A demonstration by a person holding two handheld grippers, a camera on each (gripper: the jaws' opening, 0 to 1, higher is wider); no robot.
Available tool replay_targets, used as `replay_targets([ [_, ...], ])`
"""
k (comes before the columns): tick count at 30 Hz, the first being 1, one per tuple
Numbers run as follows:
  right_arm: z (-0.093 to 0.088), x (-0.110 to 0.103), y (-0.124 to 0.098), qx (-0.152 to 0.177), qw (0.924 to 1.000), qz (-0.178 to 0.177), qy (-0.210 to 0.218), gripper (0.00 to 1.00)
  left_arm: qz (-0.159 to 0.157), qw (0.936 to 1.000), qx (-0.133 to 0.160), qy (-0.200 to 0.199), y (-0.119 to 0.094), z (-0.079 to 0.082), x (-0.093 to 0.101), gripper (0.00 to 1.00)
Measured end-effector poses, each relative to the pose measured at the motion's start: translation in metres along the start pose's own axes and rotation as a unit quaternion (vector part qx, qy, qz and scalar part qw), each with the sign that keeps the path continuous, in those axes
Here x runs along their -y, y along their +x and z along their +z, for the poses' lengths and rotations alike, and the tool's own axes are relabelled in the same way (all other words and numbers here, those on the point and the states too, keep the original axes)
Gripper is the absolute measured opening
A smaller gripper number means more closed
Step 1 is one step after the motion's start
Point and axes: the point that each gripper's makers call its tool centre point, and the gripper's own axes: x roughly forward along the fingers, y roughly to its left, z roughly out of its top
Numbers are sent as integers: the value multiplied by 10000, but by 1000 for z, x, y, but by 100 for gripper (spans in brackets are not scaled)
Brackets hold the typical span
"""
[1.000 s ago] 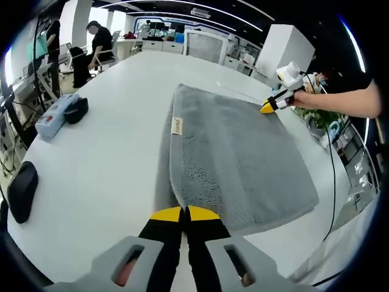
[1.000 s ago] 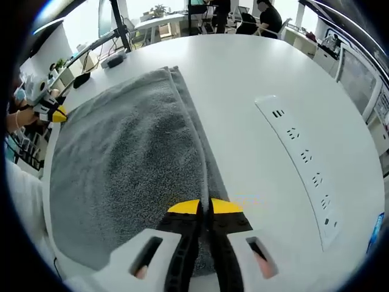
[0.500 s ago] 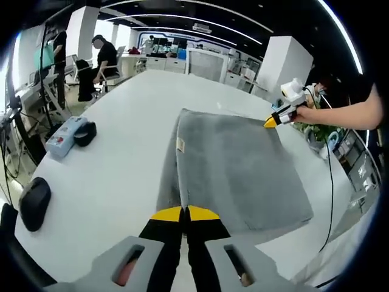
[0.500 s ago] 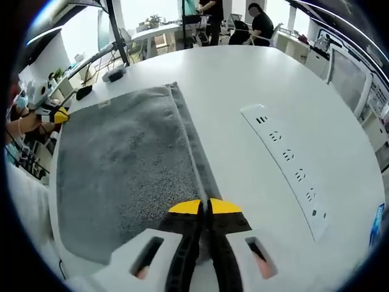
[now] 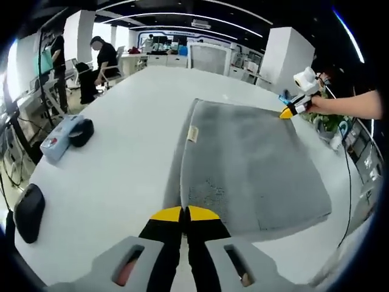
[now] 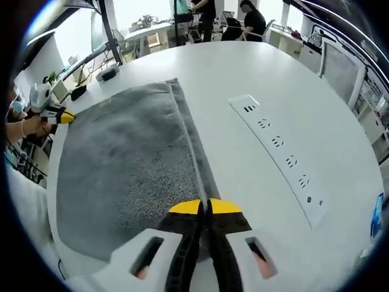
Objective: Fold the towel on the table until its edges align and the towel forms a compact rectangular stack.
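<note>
Two yellow-tipped grippers, left gripper and right gripper, are each clamped tight on a near corner of the grey terry towel, which spreads flat, folded double, ahead across the smooth white table.

Open-plan office, desks, seated staff

Both grippers are pinched closed on towel edges, the left gripper low at the near corner, the right gripper held by a bare forearm opposite.
</note>
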Motion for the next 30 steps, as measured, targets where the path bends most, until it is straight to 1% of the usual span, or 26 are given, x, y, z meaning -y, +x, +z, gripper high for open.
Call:
replay_targets([
  [5, -1, 2, 3, -25, 10000, 9, 28, 1, 69, 9999, -69, 105, 7, -2, -2, 3],
  [8, -2, 1, 5, -56, 10000, -2, 10, 1, 49, 10000, -42, 40, 7, -1, -4, 3],
  [14, -6, 2, 13, -114, 9999, -3, 35, 2, -8, 9999, -92, -43, 9, -1, -3, 2],
  [15, -6, 2, 14, -122, 9999, -15, 34, 2, -23, 9999, -93, -63, 10, -1, -3, 2],
  [18, -8, 3, 17, -171, 9998, -33, 67, 1, -73, 9993, -176, -310, 10, -1, -5, 2],
  [22, -14, 4, 21, -279, 9996, -60, 41, 1, -113, 9988, -282, -374, 11, -1, -5, 2],
  [24, -14, 5, 20, -263, 9996, -57, 83, 1, -110, 9990, -331, -274, 10, -1, -4, 2],
  [27, -14, 10, 17, -217, 9996, -89, 158, 1, -91, 9988, -374, -299, 11, -1, -5, 2],
  [30, -15, 15, 14, -175, 9994, -119, 266, 1, -124, 9981, -377, -477, 11, -2, -6, 3],
])
